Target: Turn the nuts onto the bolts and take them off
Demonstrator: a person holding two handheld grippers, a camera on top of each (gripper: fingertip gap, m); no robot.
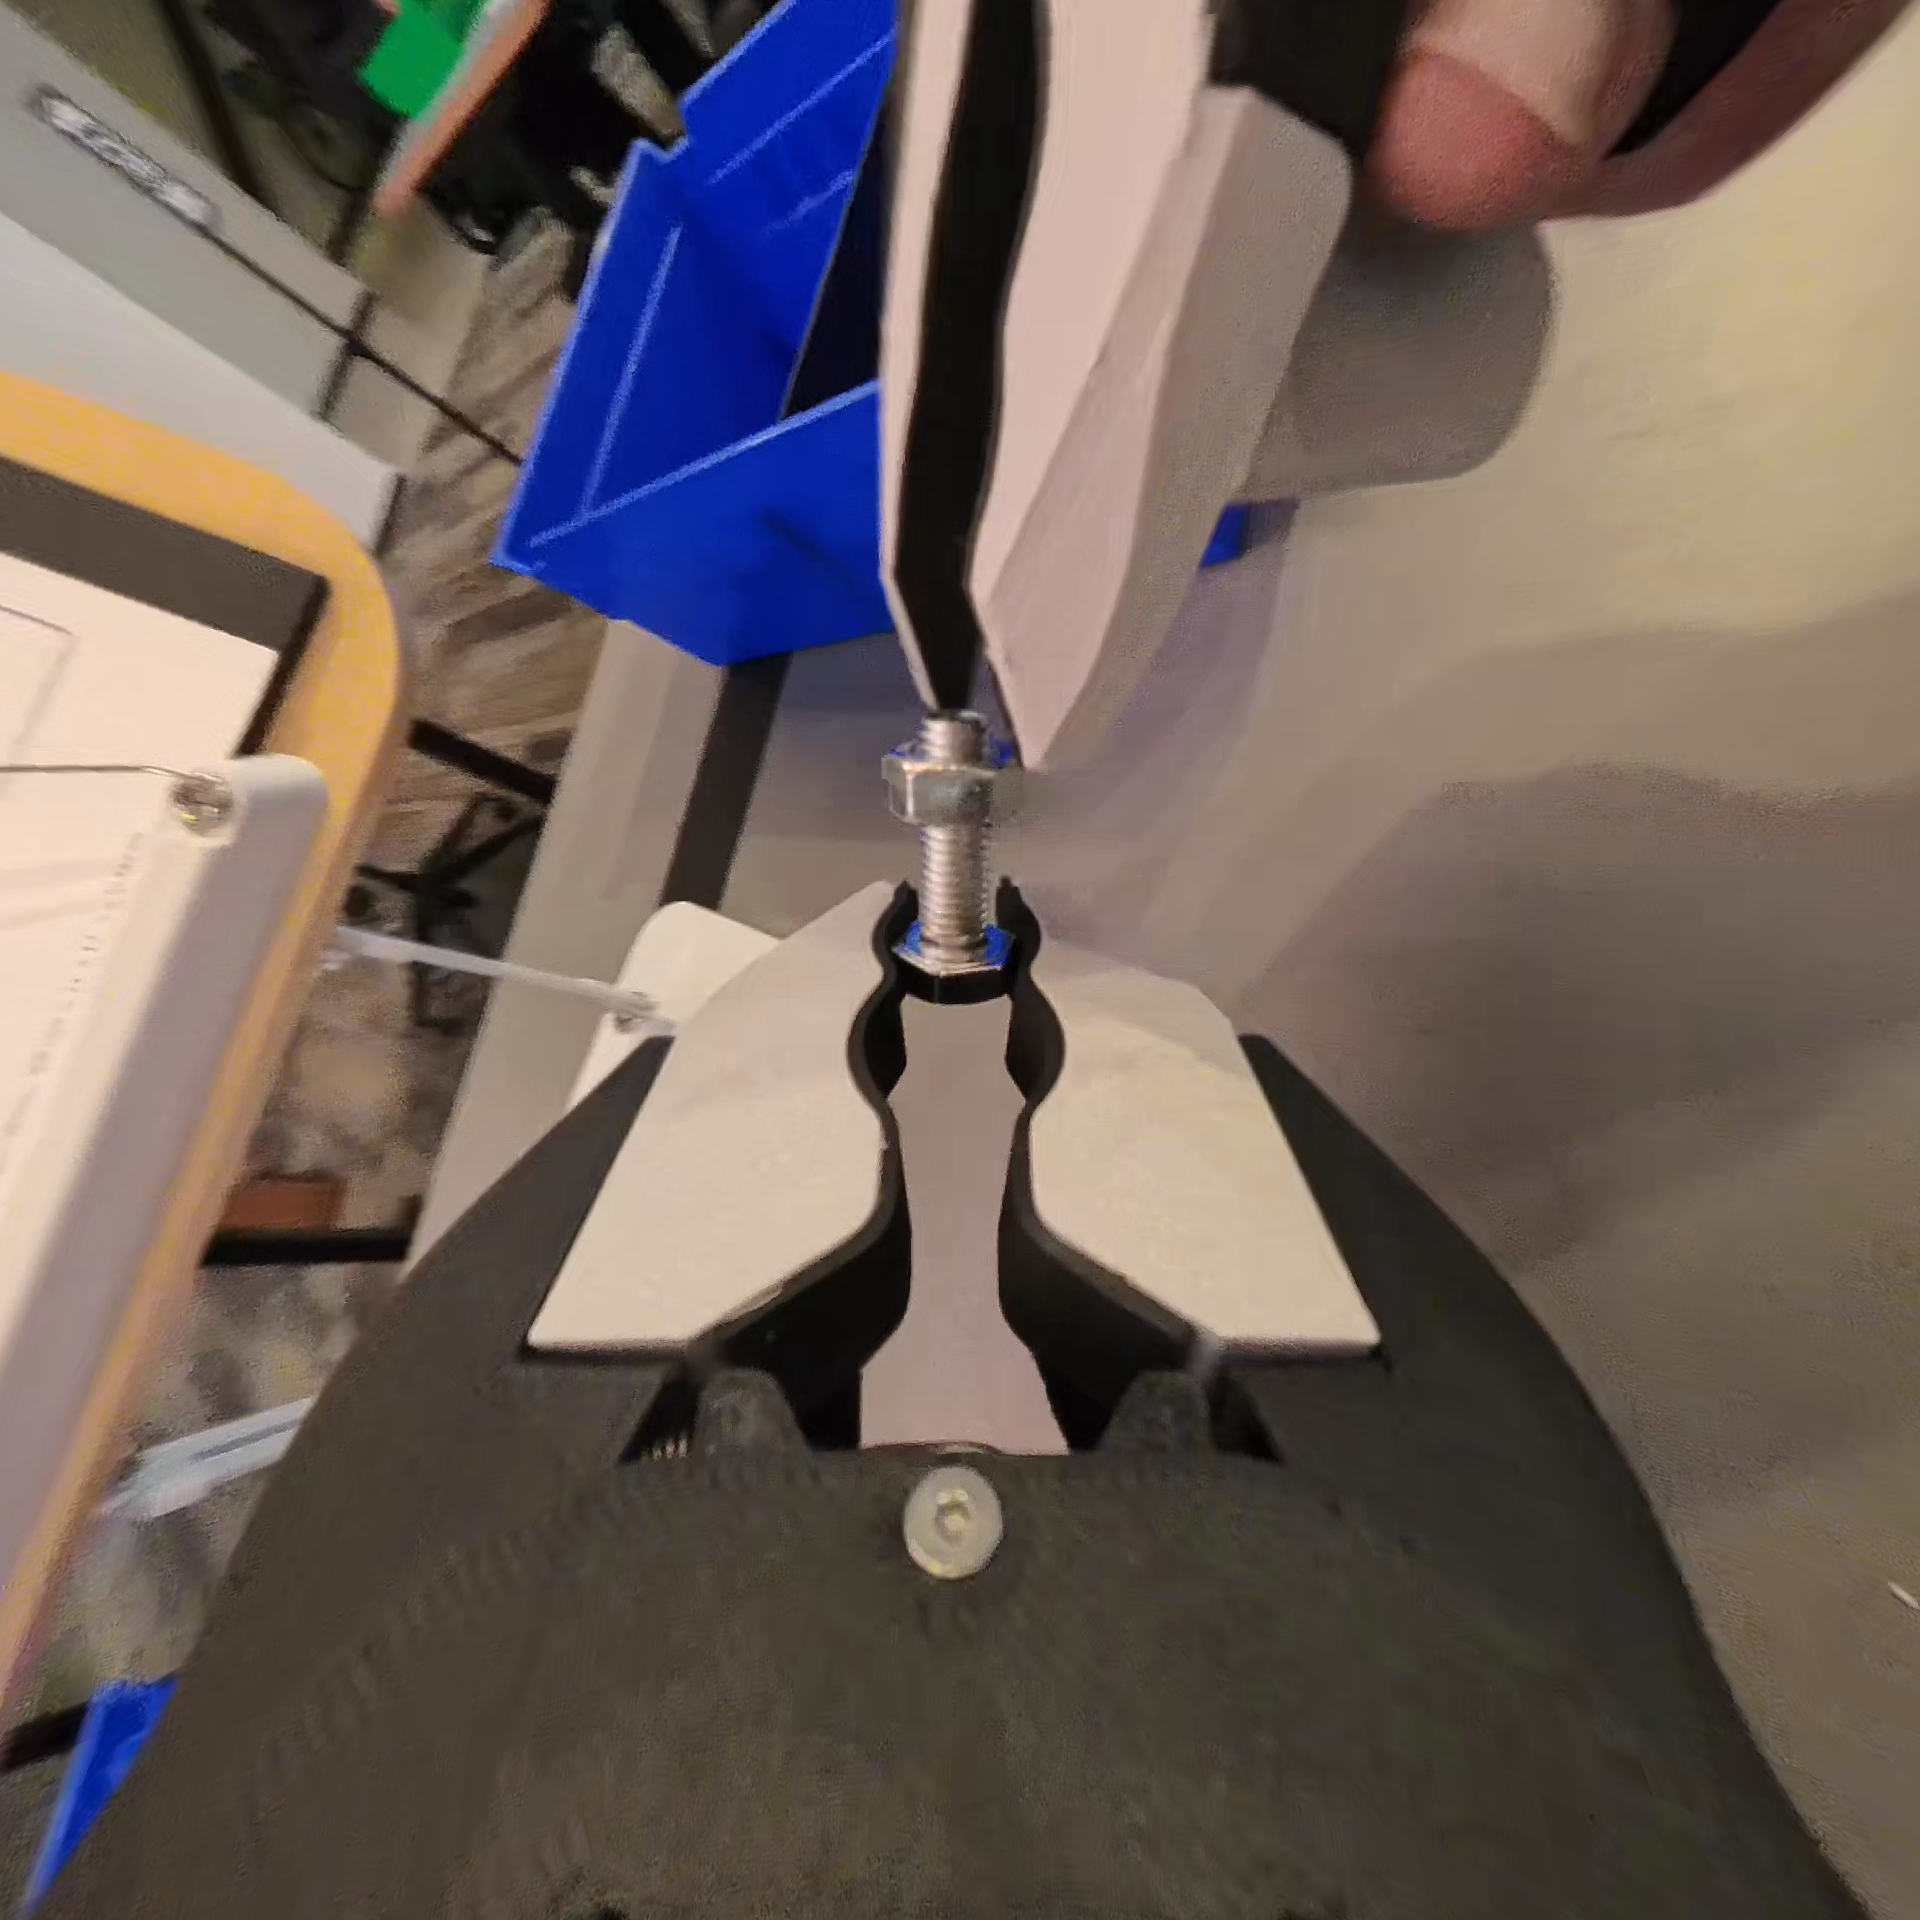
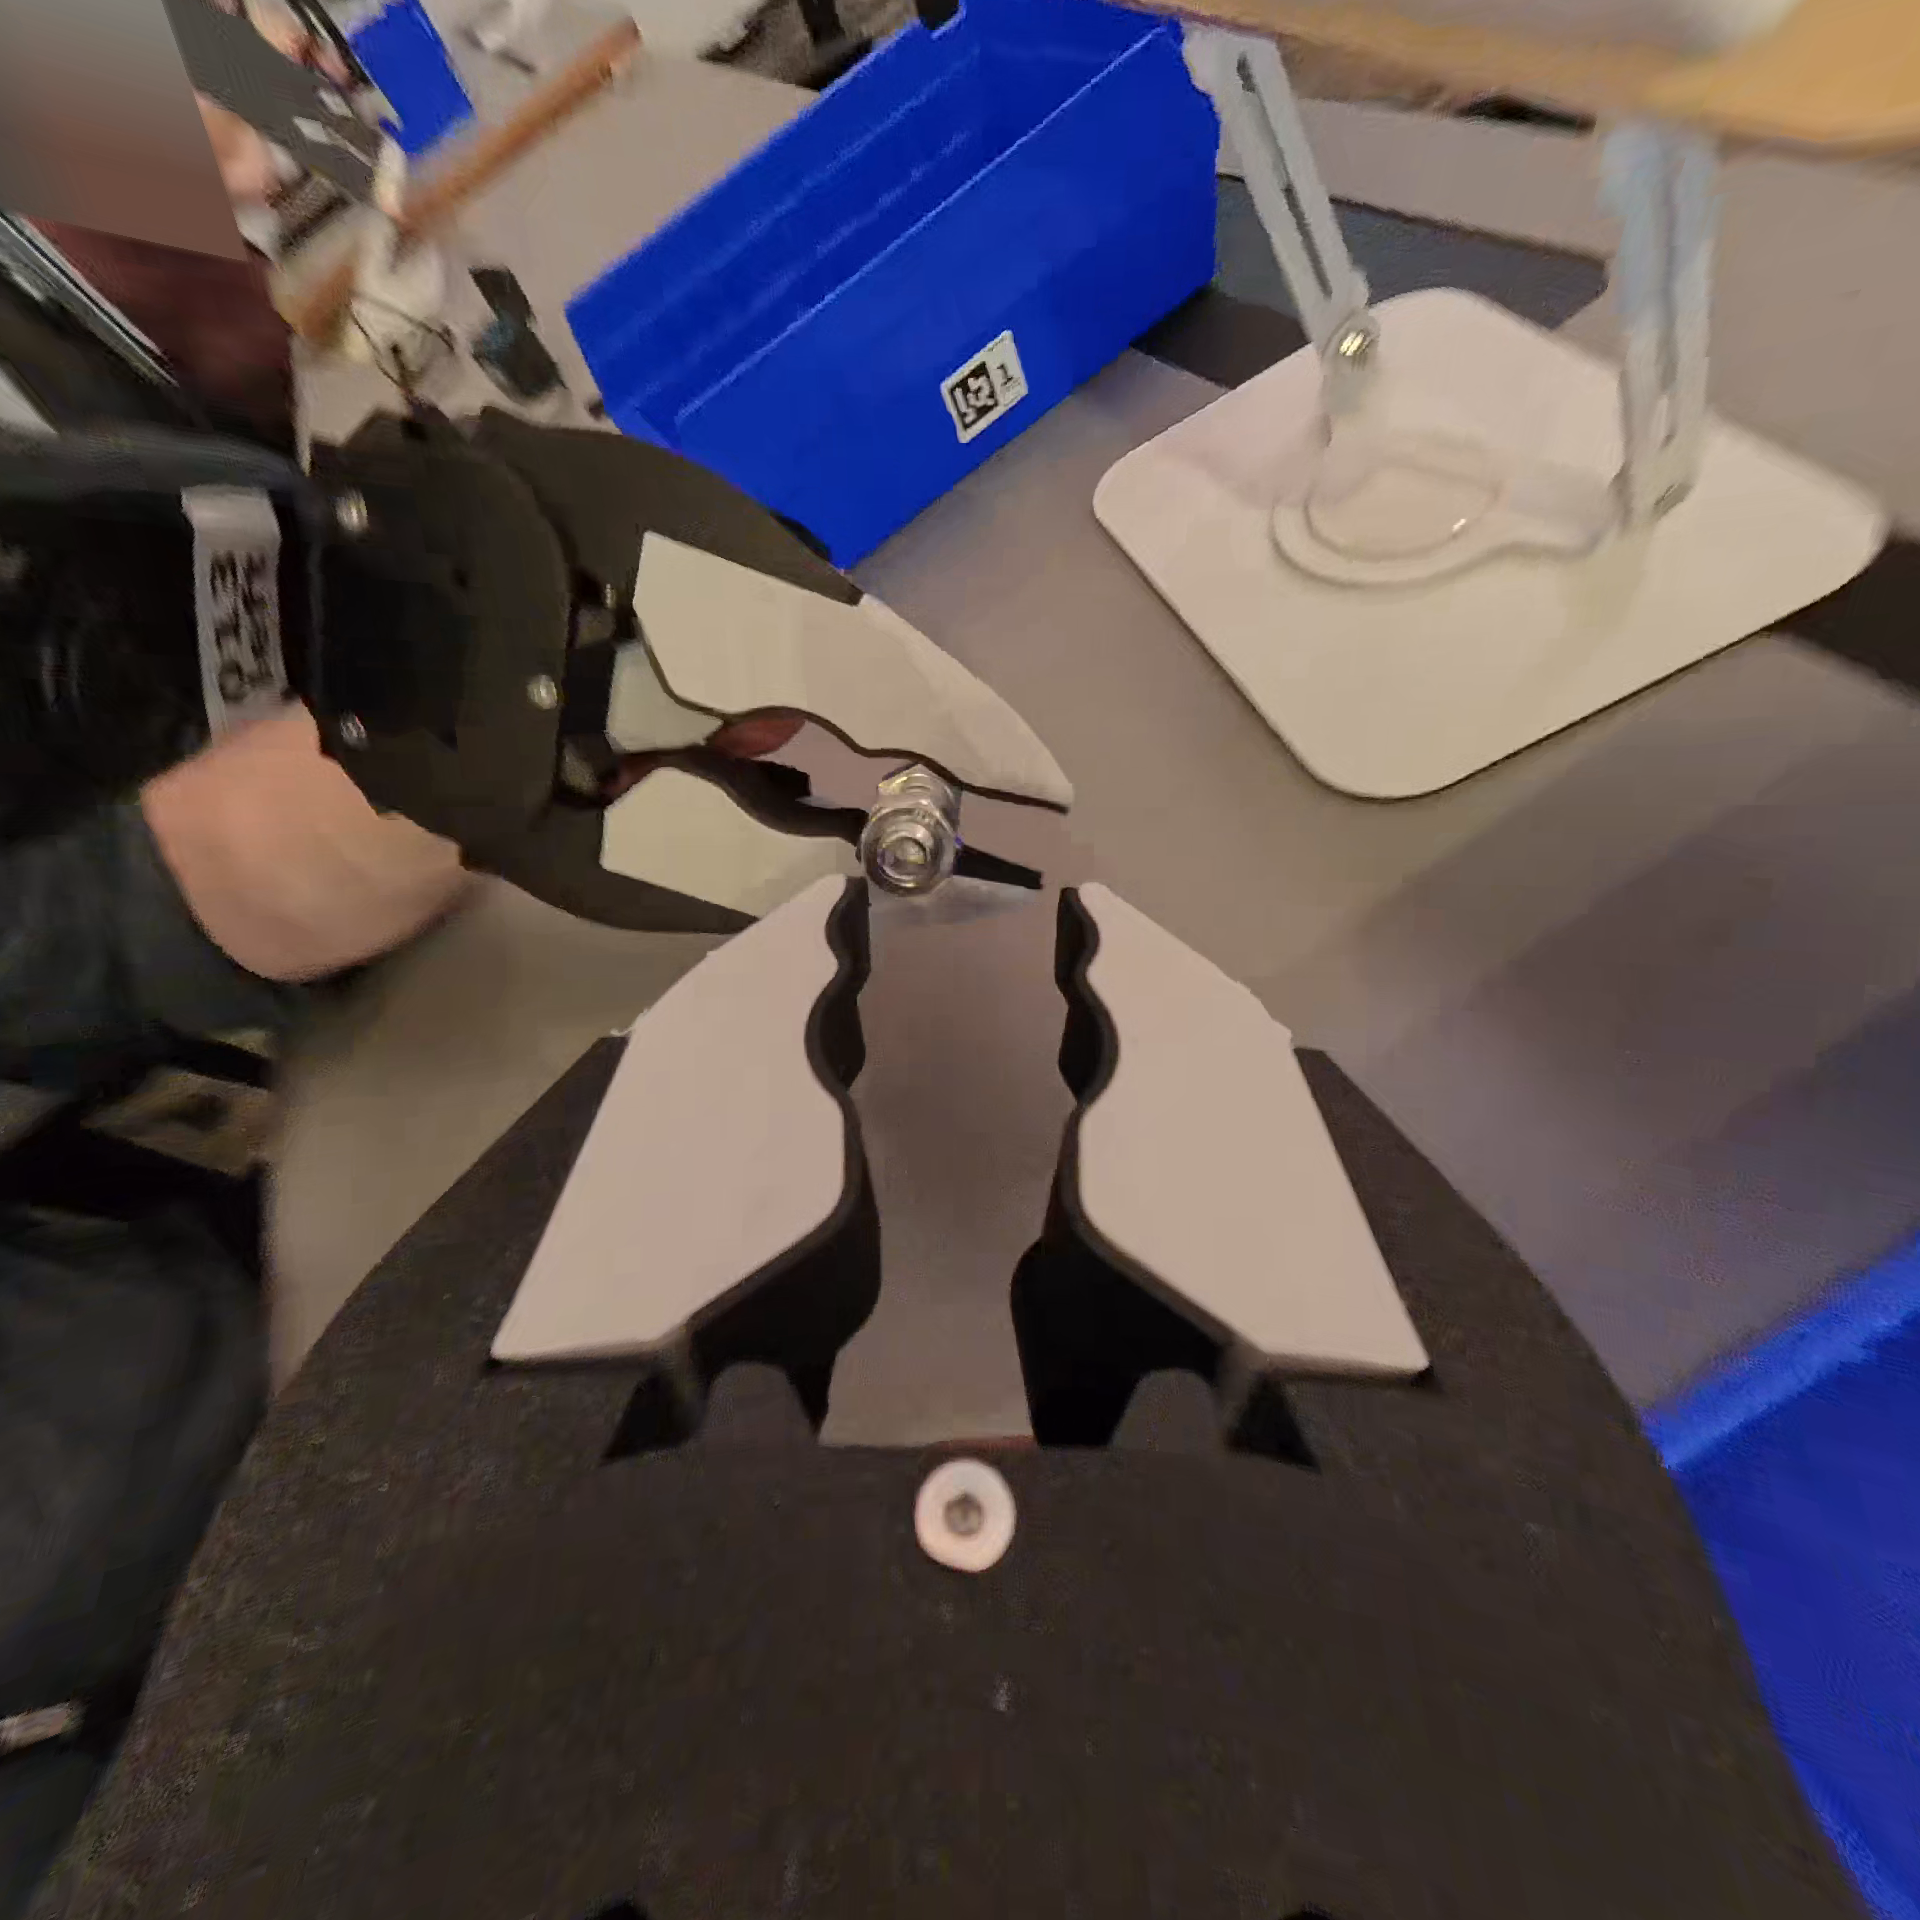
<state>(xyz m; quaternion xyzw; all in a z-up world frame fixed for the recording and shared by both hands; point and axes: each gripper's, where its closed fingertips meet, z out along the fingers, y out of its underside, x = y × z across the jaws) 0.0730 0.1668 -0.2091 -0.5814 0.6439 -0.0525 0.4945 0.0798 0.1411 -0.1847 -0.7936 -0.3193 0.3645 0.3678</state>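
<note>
The left gripper (image 1: 951,961) pinches the hexagonal head of the bolt (image 1: 948,862) between its fingertips, threaded shank pointing straight away from the camera; held by the head like that, the bolt likely cannot spin while the nut is worked. Farther along the shank, close to its free end, sits the nut (image 1: 940,792), only partly threaded on. The right gripper (image 1: 971,691) arrives end-on from beyond, and in its own view its fingers stand spread with a clear gap, the tips (image 2: 961,899) just short of the bolt end and gripping nothing. That looks like a pause between turns: letting go to take a fresh bite on the nut. Whether the nut is going on or coming off cannot be told. Both tools hover above the grey table (image 2: 1455,987). Beyond them stands a blue bin (image 2: 894,312), and to its right a white stand base (image 2: 1507,665), well apart from the work.
</note>
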